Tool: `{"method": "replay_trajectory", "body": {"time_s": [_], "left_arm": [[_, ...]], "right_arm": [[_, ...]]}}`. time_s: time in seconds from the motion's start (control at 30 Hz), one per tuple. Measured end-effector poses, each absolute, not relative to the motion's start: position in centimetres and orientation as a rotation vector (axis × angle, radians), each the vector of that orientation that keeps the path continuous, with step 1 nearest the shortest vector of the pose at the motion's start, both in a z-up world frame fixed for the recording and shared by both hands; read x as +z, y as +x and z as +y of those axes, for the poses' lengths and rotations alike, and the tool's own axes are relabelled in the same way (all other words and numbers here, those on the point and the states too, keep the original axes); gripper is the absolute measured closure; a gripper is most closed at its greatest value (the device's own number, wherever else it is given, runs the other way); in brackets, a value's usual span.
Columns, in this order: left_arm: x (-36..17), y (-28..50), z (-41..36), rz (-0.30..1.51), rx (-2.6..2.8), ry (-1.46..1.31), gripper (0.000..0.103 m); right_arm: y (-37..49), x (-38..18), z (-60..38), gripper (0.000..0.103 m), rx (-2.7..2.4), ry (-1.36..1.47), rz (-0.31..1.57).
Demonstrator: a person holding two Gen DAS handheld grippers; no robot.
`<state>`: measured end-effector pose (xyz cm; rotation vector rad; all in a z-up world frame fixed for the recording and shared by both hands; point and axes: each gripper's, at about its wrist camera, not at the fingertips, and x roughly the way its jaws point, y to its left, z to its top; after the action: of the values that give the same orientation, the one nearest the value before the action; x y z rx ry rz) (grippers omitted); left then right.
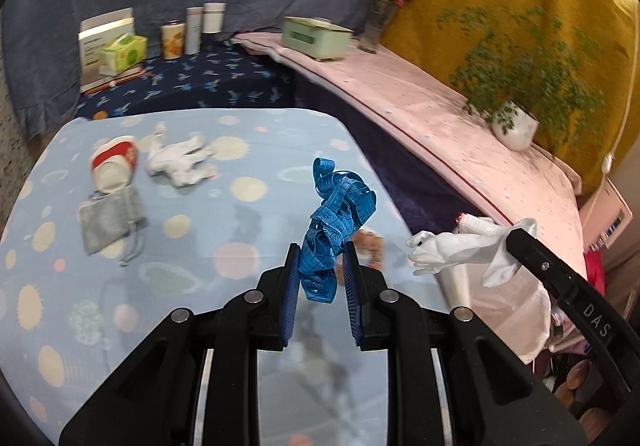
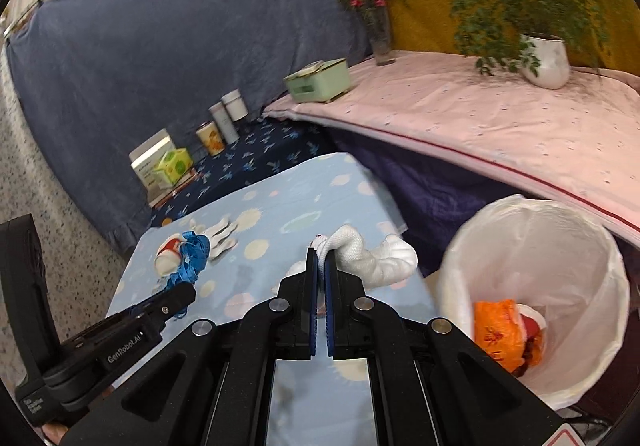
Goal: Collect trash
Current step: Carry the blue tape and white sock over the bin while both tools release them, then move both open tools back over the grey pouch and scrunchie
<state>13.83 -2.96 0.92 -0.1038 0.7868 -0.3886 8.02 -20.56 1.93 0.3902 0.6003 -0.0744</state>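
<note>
My left gripper [image 1: 321,264] is shut on a crumpled blue measuring tape [image 1: 338,213] and holds it above the light blue spotted table [image 1: 200,286]. My right gripper [image 2: 321,266] is shut on a white glove [image 2: 372,254], held over the table's right edge; the glove also shows in the left wrist view [image 1: 464,246]. A white-lined trash bin [image 2: 540,286] with orange trash [image 2: 500,334] inside stands to the right of the table. On the table lie a red and white cup [image 1: 114,165] on its side, a second white glove [image 1: 180,161] and a grey drawstring pouch [image 1: 110,219].
A dark blue shelf at the back holds a tissue pack [image 1: 122,53], cans [image 1: 173,39] and a box. A pink-covered ledge [image 1: 440,113] at the right carries a green box [image 1: 316,37], a flower vase [image 1: 374,25] and a potted plant [image 1: 516,125].
</note>
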Motion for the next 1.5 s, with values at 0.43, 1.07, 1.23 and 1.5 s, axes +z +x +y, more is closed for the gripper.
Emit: {"method": "replay_trajectory", "body": {"time_s": [0.43, 1.07, 1.23, 1.5], "left_arm": [[0.6, 11.3, -15.7, 0.825, -0.592, 0.016, 0.082], [-0.8, 9.9, -20.8, 0.854, -0.618, 0.074, 0.057], [-0.7, 10.3, -19.0, 0.854, -0.583, 0.049, 0.057], [-0.4, 11.1, -16.1, 0.844, -0.536, 0.016, 0.057]], "right_arm": [[3.2, -0.1, -30.6, 0.1, -0.237, 0.49, 0.583], [0.6, -1.4, -34.7, 0.082, -0.323, 0.541, 0.581], [1.2, -1.3, -33.0, 0.082, -0.291, 0.517, 0.594], [2.6, -1.1, -30.3, 0.082, -0.242, 0.475, 0.618]]}}
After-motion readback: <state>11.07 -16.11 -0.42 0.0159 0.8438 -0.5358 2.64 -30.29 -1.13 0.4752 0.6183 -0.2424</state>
